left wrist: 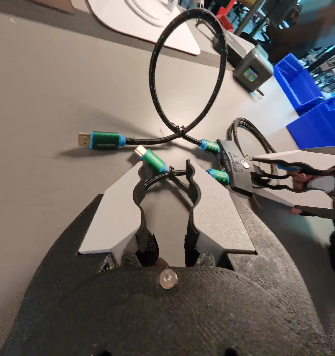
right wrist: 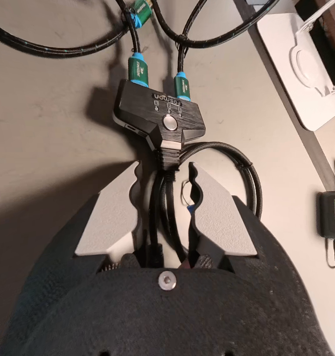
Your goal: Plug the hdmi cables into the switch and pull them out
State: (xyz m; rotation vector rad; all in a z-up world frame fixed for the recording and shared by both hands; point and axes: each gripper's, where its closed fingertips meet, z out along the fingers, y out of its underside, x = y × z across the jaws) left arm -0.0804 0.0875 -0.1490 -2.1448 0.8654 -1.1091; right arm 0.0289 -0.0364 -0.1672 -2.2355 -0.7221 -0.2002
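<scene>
The black HDMI switch (right wrist: pixel 159 115) lies on the grey table with two green plugs (right wrist: pixel 138 71) (right wrist: pixel 182 88) seated in its ports. My right gripper (right wrist: pixel 163 167) is open, with the switch's own coiled black cable (right wrist: pixel 162 202) lying between its fingers. In the left wrist view the switch (left wrist: pixel 234 167) is at the right with the right gripper (left wrist: pixel 252 175) behind it. My left gripper (left wrist: pixel 164 167) is open, and a braided cable loop crosses between its tips. A free green plug (left wrist: pixel 152 160) lies just past its left finger, and another free plug (left wrist: pixel 103 139) lies farther left.
A white flat stand (left wrist: pixel 143 25) lies at the table's far side. A grey charger with a lit display (left wrist: pixel 253 71) sits near blue bins (left wrist: pixel 317 119) at the right; it also shows in the right wrist view (right wrist: pixel 334 213). A tall braided cable loop (left wrist: pixel 153 77) stands over the table. My right fingertips sit around 15 centimeters from my left ones.
</scene>
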